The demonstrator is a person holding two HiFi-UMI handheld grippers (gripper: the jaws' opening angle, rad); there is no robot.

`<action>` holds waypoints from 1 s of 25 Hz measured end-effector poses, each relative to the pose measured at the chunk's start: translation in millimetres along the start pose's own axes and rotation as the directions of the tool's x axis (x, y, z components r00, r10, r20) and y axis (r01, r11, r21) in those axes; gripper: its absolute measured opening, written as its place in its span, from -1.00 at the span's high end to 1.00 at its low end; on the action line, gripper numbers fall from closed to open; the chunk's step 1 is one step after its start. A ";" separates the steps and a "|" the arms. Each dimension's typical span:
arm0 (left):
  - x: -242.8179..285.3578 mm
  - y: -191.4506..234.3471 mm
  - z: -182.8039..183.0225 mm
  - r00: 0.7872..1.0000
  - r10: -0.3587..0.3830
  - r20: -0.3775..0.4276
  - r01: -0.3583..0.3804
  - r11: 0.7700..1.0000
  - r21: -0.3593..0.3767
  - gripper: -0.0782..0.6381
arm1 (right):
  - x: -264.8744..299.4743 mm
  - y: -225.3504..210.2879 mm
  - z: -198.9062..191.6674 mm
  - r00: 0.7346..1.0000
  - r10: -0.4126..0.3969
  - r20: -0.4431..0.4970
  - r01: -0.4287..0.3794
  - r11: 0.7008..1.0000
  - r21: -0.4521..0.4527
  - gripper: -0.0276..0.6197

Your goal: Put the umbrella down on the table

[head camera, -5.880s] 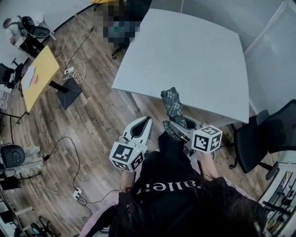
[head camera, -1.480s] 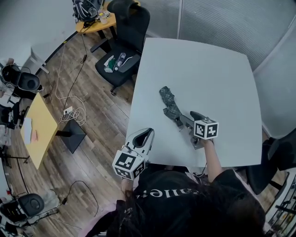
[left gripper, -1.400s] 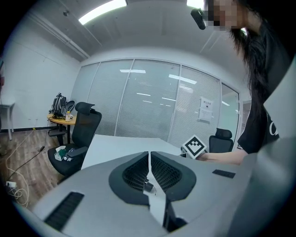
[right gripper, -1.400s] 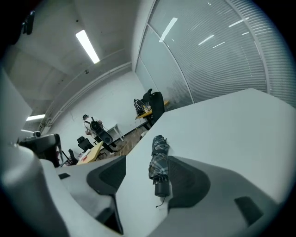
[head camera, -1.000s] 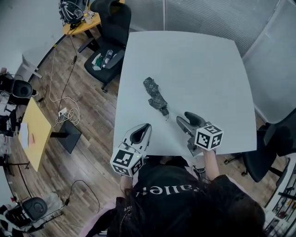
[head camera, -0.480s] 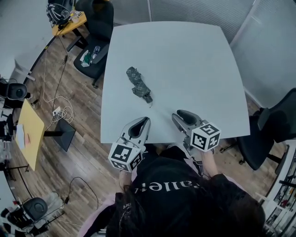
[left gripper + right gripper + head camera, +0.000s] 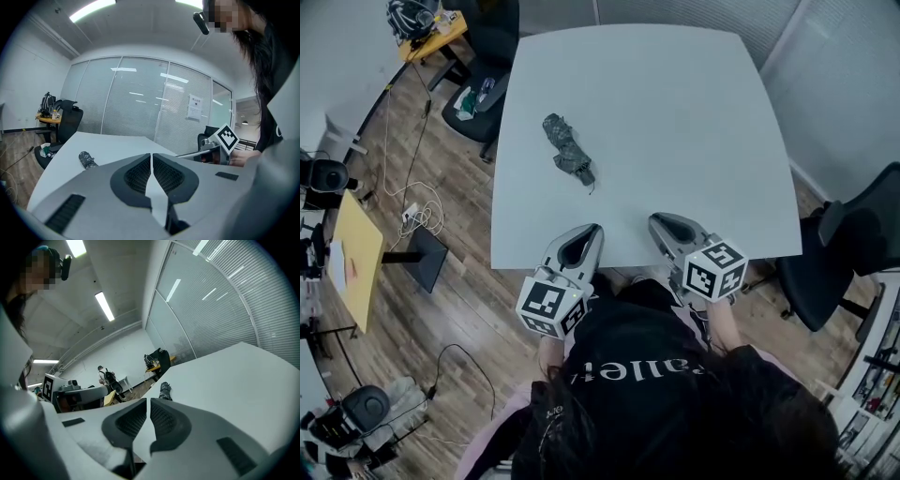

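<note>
Much of the lower head view is taken up by the person [image 7: 647, 394] in a black top, whose body hides the hands and the rear of both tools, so only the marker cubes and grey snouts show. The left tongs [image 7: 586, 234] and right tongs [image 7: 667, 225] hang over the near edge of the bench [image 7: 675, 122], covering a short stretch of it. Each gripper view shows its own two ribbed black pads pressed together to a hairline slit, with nothing pinched between them. The umbrella [image 7: 567, 161] lies flat on the bench ahead of the left tongs and slightly to their left, well apart from both pairs. From the right tongs it sits farther off, ahead and to the left. It is folded into a short, crumpled dark plaid bundle. A thin dark thread at its near end may be a wrist strap, though it is too small to be sure. In the left gripper view the umbrella [image 7: 87, 160] is partly cut off by the tool's grey body, and in the right gripper view only its tip [image 7: 165, 391] clears the housing. The bench top is smooth, matt, pale grey with rounded corners. Around it are a wood-plank floor [image 7: 441, 187] with loose cables [image 7: 417, 211], black office chairs [image 7: 853, 253], a yellow desk [image 7: 342, 262] and glass walls with blinds [image 7: 140, 108].
</note>
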State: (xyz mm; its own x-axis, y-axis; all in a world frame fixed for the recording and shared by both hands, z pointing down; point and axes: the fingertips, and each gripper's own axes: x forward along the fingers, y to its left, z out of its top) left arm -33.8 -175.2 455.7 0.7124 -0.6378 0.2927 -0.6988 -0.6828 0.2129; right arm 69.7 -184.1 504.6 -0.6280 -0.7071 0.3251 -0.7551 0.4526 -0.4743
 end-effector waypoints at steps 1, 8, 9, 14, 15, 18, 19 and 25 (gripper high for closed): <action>-0.6 -1.5 -0.9 1.000 0.001 0.000 -0.001 1.000 -0.001 0.70 | -1.2 0.2 -0.6 1.000 0.000 0.002 0.000 1.000 -0.001 0.80; -1.0 -9.1 -0.6 1.000 -0.006 0.004 0.006 1.000 -0.002 0.70 | -10.1 -0.3 2.3 1.000 -0.010 0.015 0.011 1.000 -0.014 0.82; -0.4 -9.8 -0.4 1.000 -0.008 0.004 0.008 1.000 0.000 0.70 | -11.2 -0.9 3.0 1.000 -0.011 0.018 0.012 1.000 -0.014 0.82; 2.2 -18.6 -0.3 1.000 -0.018 0.002 0.018 1.000 0.007 0.70 | -21.8 -4.7 5.5 0.999 -0.018 0.032 0.018 1.000 -0.014 0.82; 3.0 -20.4 -1.0 1.000 -0.018 0.001 0.018 1.000 0.008 0.70 | -23.7 -6.2 5.2 0.999 -0.019 0.033 0.020 1.000 -0.016 0.81; 6.1 -22.5 -2.1 1.000 -0.018 0.000 0.018 1.000 0.010 0.70 | -26.3 -11.1 5.2 0.999 -0.022 0.034 0.022 1.000 -0.016 0.82; 6.8 -22.3 -1.4 1.000 -0.018 0.000 0.018 1.000 0.010 0.70 | -26.4 -12.0 6.1 0.999 -0.023 0.034 0.023 1.000 -0.015 0.82; 8.5 -24.4 -1.0 1.000 -0.027 -0.006 0.027 1.000 0.009 0.70 | -29.4 -16.6 7.5 0.999 -0.039 0.031 0.039 0.999 -0.010 0.82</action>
State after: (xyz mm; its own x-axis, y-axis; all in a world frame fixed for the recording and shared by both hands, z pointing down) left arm -10.8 -163.5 453.9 0.7307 -0.6169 0.2922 -0.6786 -0.7030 0.2128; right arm 102.1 -175.0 496.7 -0.5920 -0.7406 0.3178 -0.7809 0.4297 -0.4533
